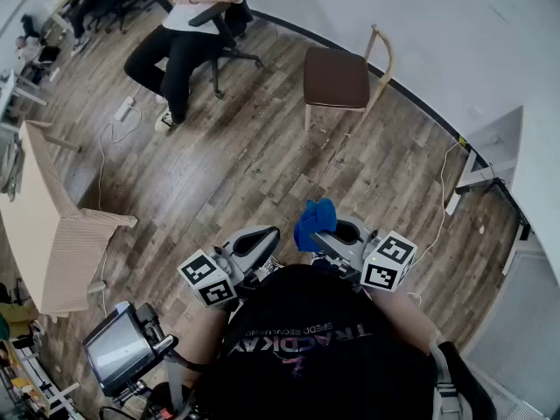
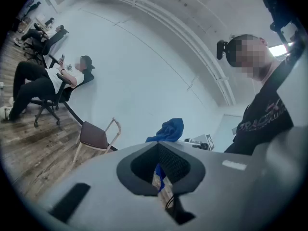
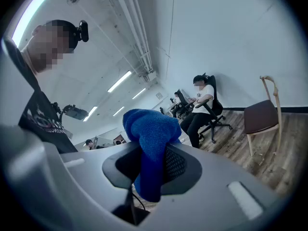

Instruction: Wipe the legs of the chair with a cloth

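- Cloth (image 1: pixel 313 221), blue, is clamped between the jaws of the right tool (image 1: pixel 337 232). In the right gripper view one bunched end (image 3: pixel 149 134) is seen sticking up past the jaws, and the other end hangs below them.
- Left tool (image 1: pixel 258 241): jaws are seen pressed together in the left gripper view (image 2: pixel 161 170), with nothing gripped.
- Both tools are held side by side, close to the person's chest.
- Chair (image 1: pixel 339 77), with a light wooden frame and brown seat, is stood upright on the wood floor (image 1: pixel 262 164) by the white wall, well apart from the cloth and both tools.
- Seated person (image 1: pixel 188 24) is seen in an office chair farther along the wall.
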The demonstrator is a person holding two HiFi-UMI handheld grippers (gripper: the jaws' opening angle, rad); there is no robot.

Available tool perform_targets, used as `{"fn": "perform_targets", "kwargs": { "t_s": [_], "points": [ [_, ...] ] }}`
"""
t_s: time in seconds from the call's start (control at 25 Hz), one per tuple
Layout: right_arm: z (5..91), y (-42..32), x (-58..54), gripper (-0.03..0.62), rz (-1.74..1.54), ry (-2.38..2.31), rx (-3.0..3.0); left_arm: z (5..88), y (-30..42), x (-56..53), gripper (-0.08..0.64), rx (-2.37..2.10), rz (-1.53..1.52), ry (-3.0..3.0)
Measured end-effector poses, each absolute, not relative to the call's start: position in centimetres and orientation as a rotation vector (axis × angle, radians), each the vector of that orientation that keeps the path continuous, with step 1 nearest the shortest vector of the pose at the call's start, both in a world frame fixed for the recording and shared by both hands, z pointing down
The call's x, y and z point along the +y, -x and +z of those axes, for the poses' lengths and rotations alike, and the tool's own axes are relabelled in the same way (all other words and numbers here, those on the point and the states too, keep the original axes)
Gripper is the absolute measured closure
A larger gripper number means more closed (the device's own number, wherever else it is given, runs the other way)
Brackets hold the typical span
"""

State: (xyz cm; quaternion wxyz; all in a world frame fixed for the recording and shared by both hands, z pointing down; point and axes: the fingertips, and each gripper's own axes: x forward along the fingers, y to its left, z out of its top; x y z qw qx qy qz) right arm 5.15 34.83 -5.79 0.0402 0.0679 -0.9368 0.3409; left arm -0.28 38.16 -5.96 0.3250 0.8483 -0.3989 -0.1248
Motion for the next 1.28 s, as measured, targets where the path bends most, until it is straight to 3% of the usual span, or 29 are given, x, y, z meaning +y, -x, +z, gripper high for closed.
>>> {"fn": "perform_targets", "kwargs": {
  "t_s": [1.28],
  "points": [
    [-7.1, -10.2, 31.1, 0.499, 1.087, -0.090, -2.943, -6.6, -3.8, 35.2, 0.561, -1.137, -0.317, -2.212]
  ]
}}
